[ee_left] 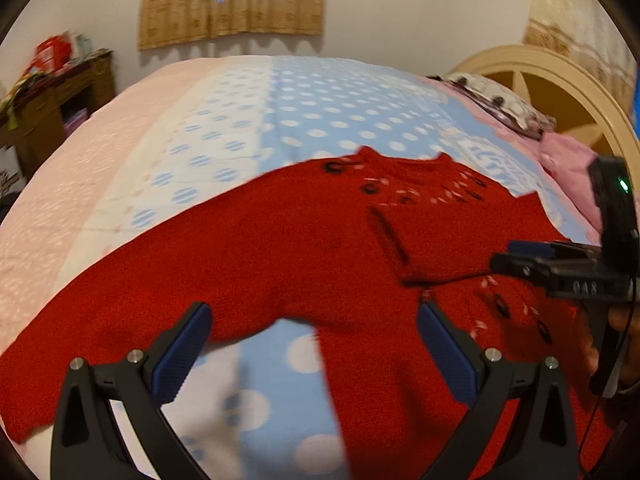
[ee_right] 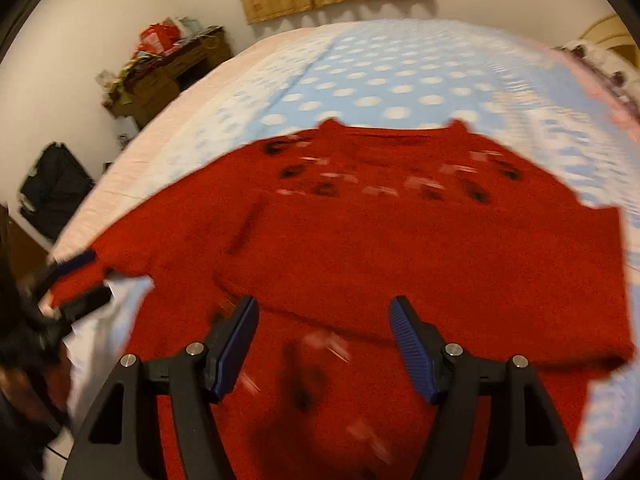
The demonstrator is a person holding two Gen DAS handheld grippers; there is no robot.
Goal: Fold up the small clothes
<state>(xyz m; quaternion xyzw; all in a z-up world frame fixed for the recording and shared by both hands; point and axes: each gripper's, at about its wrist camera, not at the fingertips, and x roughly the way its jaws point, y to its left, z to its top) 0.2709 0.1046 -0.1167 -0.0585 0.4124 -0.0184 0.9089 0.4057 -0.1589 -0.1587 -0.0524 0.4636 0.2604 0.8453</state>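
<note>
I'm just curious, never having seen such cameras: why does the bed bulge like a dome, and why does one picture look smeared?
Both views are fisheye, so the polka-dot bedspread bends and the corners go black. The right wrist view is smeared by motion: the red sweater and its pattern streak. The left wrist view is sharper, blurred mostly near the bottom edge. Lighting is dim and warm, without glare.

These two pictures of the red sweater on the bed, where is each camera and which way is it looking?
Left wrist view: sits on the left gripper, looking down along its open fingers at the red sweater on the dotted bedspread; the right gripper shows at the right edge.
Right wrist view: sits on the right gripper, open, looking over the sweater's folded part; the left gripper shows blurred at the left edge.
Shared: sweater, bedspread, curtain, cluttered wooden desk.
</note>
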